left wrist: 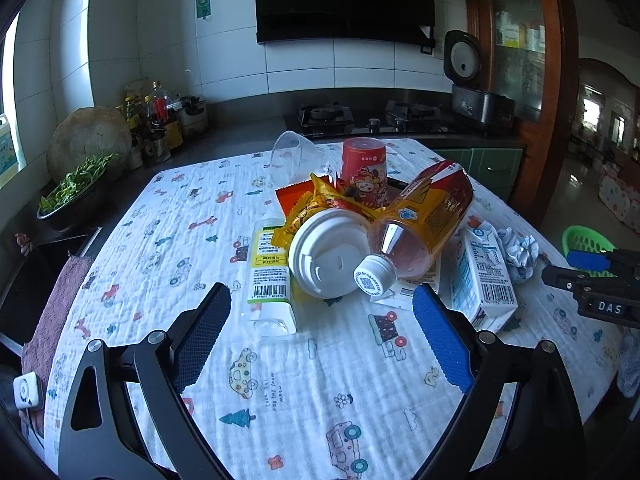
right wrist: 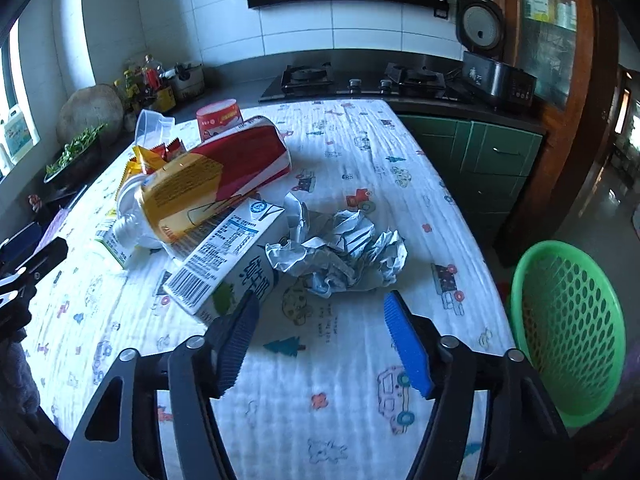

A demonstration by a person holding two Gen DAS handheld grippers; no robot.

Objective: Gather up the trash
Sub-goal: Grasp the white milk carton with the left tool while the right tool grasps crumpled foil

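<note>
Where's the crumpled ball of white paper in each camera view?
Left wrist view: crumpled white paper ball at the right, beside the blue-and-white milk carton.
Right wrist view: paper ball at centre, just ahead of the open right gripper.
Shared landmark: green perforated plastic basket.

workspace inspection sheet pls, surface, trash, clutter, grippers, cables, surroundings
surface: table under a white cartoon-print cloth.
job's things: crumpled paper beside a milk carton; plastic bottle, white lid, red cup, clear cup and yellow wrappers piled together; green basket off the table edge.
clutter: nothing seen beyond the trash.
grippers: left gripper open, empty; right gripper open, empty, short of the paper.
cables: nothing seen.
surroundings: gas stove, rice cooker, bowl of greens.
</note>
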